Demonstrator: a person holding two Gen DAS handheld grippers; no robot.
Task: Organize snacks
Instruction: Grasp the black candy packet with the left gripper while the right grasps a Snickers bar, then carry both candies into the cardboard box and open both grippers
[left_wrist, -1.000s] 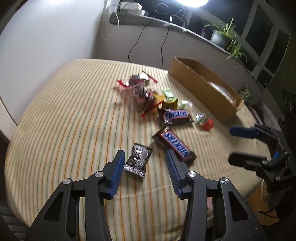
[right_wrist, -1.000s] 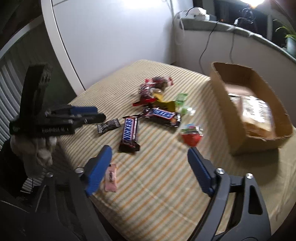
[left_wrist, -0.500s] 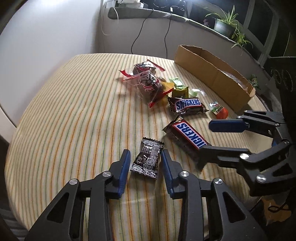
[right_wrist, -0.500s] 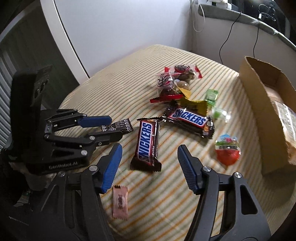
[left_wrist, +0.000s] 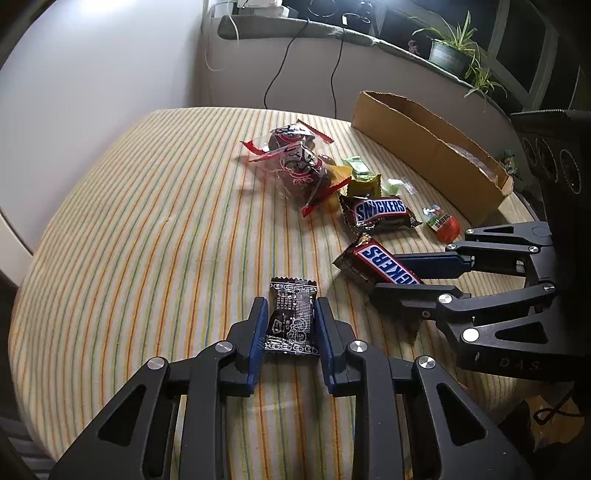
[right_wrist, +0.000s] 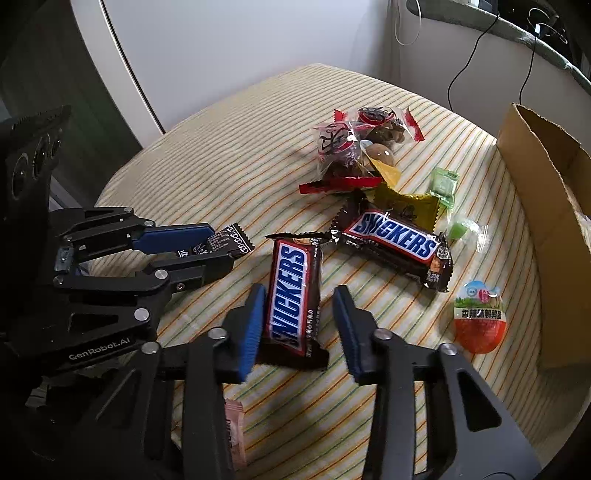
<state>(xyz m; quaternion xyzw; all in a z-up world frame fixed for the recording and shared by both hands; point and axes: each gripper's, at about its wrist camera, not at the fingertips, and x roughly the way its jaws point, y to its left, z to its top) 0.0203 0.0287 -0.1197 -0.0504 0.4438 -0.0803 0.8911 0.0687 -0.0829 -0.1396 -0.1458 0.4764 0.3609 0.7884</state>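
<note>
My left gripper (left_wrist: 289, 308) is closed on a small black candy packet (left_wrist: 292, 321) lying on the striped cloth; both pads touch its sides. It also shows in the right wrist view (right_wrist: 225, 242). My right gripper (right_wrist: 300, 299) is open around a Snickers bar (right_wrist: 291, 291); the left pad touches it, the right pad stands apart. That bar shows in the left wrist view (left_wrist: 380, 264). A second Snickers bar (right_wrist: 395, 242) lies beyond. The cardboard box (right_wrist: 546, 192) stands at the right with a wrapped item inside.
A pile of red-and-clear wrapped snacks (right_wrist: 354, 147), a yellow packet (right_wrist: 406, 206), green candies (right_wrist: 445, 184) and a red egg-shaped snack (right_wrist: 478, 321) lie on the table (left_wrist: 147, 221). A pink packet (right_wrist: 234, 432) lies under my right gripper. Cables and plants line the back ledge.
Both grippers moved forward and down. The left jaws narrowed onto the black packet. The right jaws narrowed around the near Snickers bar.
</note>
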